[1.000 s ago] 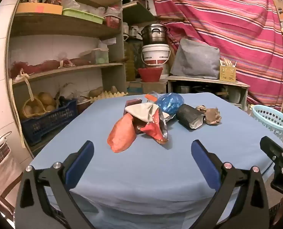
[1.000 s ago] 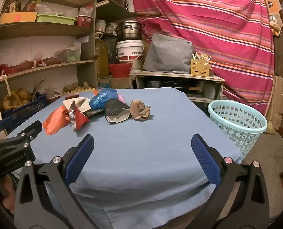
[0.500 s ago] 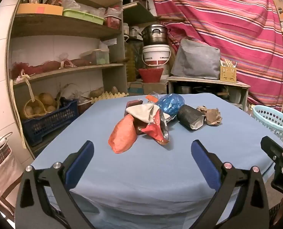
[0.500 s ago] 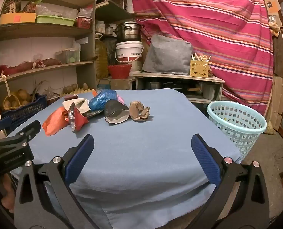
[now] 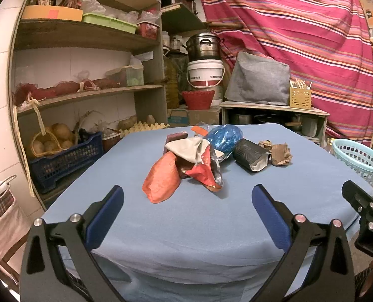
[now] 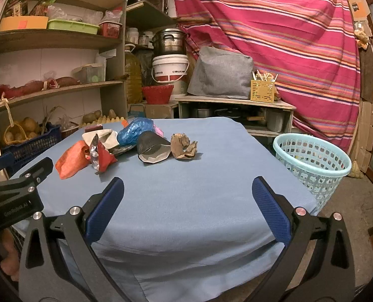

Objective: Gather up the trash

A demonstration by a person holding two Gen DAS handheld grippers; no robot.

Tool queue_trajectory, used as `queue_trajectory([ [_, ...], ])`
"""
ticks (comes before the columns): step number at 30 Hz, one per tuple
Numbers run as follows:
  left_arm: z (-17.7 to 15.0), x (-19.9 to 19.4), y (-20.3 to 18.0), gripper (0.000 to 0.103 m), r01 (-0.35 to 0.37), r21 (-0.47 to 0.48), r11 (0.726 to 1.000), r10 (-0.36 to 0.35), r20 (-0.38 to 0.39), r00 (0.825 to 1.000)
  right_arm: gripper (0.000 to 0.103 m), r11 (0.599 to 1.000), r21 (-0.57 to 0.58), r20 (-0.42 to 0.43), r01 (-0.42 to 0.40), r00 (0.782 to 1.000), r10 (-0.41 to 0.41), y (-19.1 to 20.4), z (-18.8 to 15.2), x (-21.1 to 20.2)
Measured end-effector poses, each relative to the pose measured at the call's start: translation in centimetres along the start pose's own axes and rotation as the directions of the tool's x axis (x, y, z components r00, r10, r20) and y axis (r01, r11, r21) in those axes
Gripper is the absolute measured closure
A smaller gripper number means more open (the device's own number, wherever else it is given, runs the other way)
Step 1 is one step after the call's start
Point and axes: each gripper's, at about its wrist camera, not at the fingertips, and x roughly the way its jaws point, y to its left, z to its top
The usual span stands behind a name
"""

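A pile of trash lies mid-table on the blue cloth (image 5: 186, 226): an orange wrapper (image 5: 162, 176), a red and silver foil bag (image 5: 206, 173), a white wrapper (image 5: 186, 148), a blue bag (image 5: 225, 136), a black pouch (image 5: 249, 154) and crumpled brown paper (image 5: 280, 153). The same pile shows in the right wrist view, with the orange wrapper (image 6: 72, 159), black pouch (image 6: 151, 148) and brown paper (image 6: 182, 146). A light blue basket (image 6: 312, 162) stands on the floor to the table's right. My left gripper (image 5: 186, 210) and right gripper (image 6: 186, 201) are open and empty, over the near table edge.
Shelves (image 5: 86, 90) with crates, potatoes and boxes line the left side. A low bench (image 6: 236, 100) with a grey bag, buckets and pots stands behind the table. A striped curtain (image 6: 274, 25) hangs at the back. The basket also shows in the left wrist view (image 5: 355, 156).
Both grippers have drifted slightly; the scene shifts a little in each view. The trash has not moved and both grippers stay open.
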Motion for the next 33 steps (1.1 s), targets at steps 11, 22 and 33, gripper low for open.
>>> queue_trajectory([
  [11, 0.08, 0.06, 0.01, 0.004, 0.000, 0.001, 1.000, 0.000, 0.002, 1.000, 0.004, 1.000, -0.001, 0.002, 0.000, 1.000, 0.000, -0.05, 0.01, -0.01],
  [22, 0.36, -0.09, -0.22, 0.004, 0.000, 0.001, 1.000, 0.000, 0.003, 1.000, 0.004, 1.000, -0.002, 0.004, 0.000, 1.000, 0.000, 0.01, -0.02, -0.04],
  [33, 0.59, -0.30, -0.39, 0.004, -0.001, 0.003, 1.000, 0.001, 0.005, 1.000, 0.004, 1.000, -0.003, 0.005, 0.001, 1.000, -0.001, 0.04, -0.13, 0.06],
])
